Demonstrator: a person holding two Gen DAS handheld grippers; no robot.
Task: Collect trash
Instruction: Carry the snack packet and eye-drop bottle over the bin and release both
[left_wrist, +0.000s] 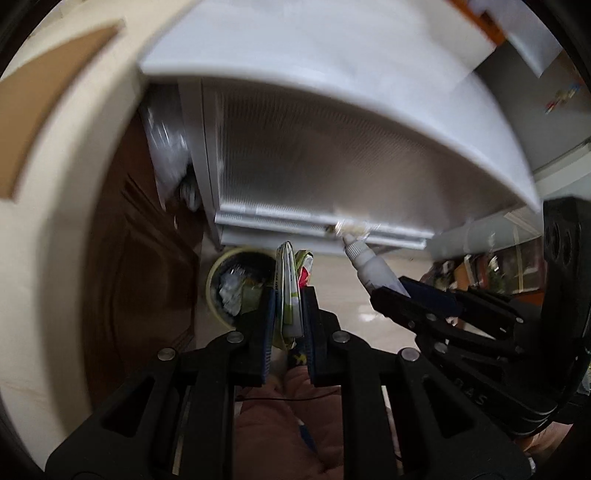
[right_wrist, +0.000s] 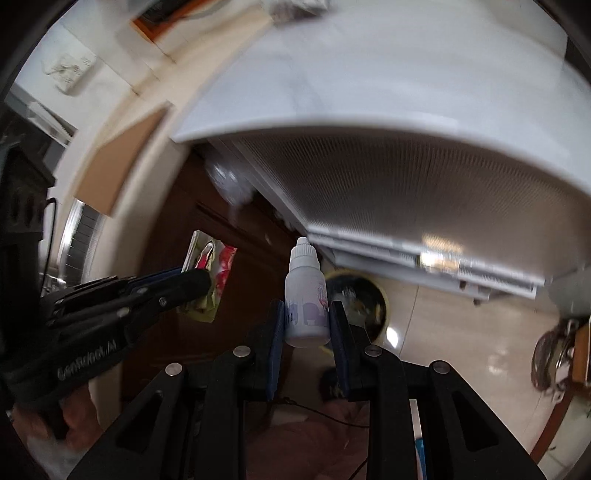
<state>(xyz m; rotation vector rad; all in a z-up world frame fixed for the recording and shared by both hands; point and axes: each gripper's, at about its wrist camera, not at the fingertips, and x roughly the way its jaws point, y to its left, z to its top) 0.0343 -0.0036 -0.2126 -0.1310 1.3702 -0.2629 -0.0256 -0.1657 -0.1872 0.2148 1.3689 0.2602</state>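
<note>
My left gripper (left_wrist: 289, 295) is shut on a crumpled wrapper (left_wrist: 290, 291) printed white, green and red. It hangs above the floor, just right of a round yellow-rimmed trash bin (left_wrist: 236, 284) holding trash. My right gripper (right_wrist: 306, 314) is shut on a small white dropper bottle (right_wrist: 306, 299), held upright with its cap up. The bin (right_wrist: 354, 295) sits behind and below the bottle. In the left wrist view the right gripper (left_wrist: 410, 291) holds the bottle (left_wrist: 369, 266) to the right. In the right wrist view the left gripper (right_wrist: 199, 280) holds the wrapper (right_wrist: 210, 266) to the left.
A white table top (left_wrist: 332, 74) with a ribbed front panel (right_wrist: 406, 192) looms above the bin. A dark brown wooden door (left_wrist: 140, 266) stands left of the bin. A glossy beige tiled floor (right_wrist: 461, 332) spreads below. A cardboard piece (left_wrist: 48, 99) lies at the upper left.
</note>
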